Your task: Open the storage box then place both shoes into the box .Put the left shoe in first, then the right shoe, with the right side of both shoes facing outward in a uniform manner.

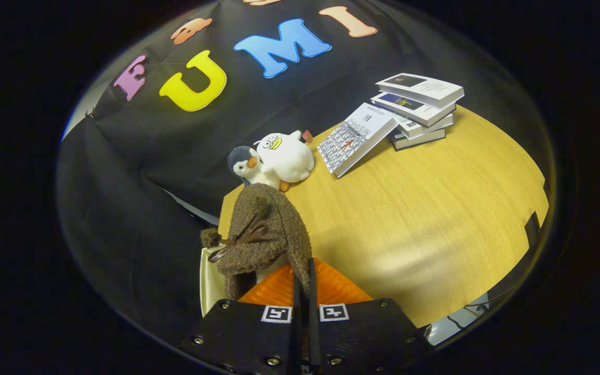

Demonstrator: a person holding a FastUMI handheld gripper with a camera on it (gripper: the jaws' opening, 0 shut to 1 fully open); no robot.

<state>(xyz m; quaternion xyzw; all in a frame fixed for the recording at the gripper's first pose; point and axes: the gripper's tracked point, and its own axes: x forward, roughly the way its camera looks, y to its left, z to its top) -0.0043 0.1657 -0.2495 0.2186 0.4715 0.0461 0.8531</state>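
In your gripper view, the gripper [304,281] has its two orange fingers [274,289] pressed together on the rim of a brown fleecy shoe [263,234], pinching the collar wall between them. The shoe hangs from that pinch just ahead of the fingertips, bow facing you, above the near corner of the wooden table [425,208]. A pale edge [207,276] shows below the shoe on the fingers' left; I cannot tell whether it is the storage box.

Expect the shoe to be light and soft: the fleece will squash and the body may swing or fold, so the stiffer collar you hold is a sound spot.

Beyond the fingers sit two plush toys [274,159], and further right a stack of books [414,107].
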